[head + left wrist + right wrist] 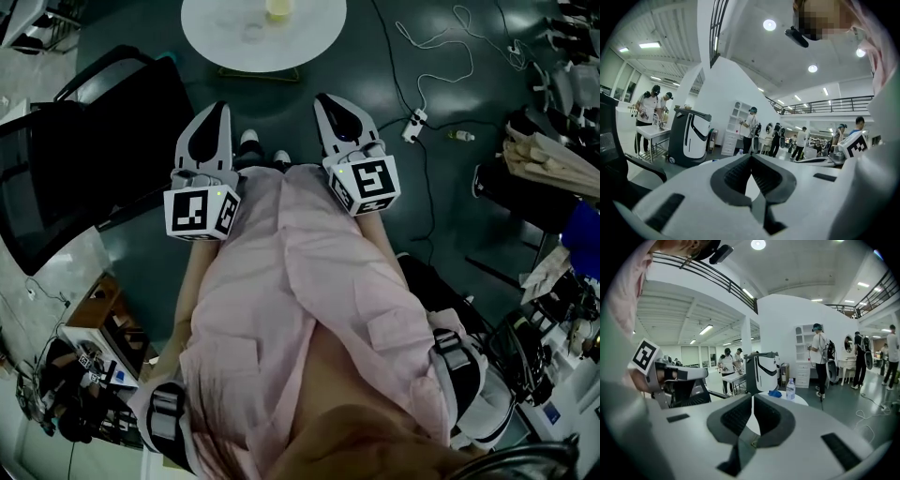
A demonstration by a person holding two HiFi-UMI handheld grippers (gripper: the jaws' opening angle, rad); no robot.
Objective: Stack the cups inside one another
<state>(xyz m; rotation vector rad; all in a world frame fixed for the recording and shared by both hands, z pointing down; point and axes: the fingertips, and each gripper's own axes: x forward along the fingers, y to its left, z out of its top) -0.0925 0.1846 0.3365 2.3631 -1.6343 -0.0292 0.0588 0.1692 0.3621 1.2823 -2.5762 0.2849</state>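
Both grippers are held in front of my pink-clad body, side by side and apart, pointing towards a round white table (225,42) at the top of the head view. A yellowish cup (278,7) stands at the table's far edge; I cannot make out other cups. My left gripper (219,108) (751,157) is shut, jaw tips together, with nothing between them. My right gripper (326,98) (753,398) is also shut and empty. In the right gripper view the table (799,400) lies ahead with a blue object (775,393) and a water bottle (790,389) on it.
A black chair (84,150) stands at the left. A white cable and power strip (415,122) lie on the dark floor at the right, with clutter (553,169) beyond. Several people and a white-and-black machine (690,136) (761,371) stand further off.
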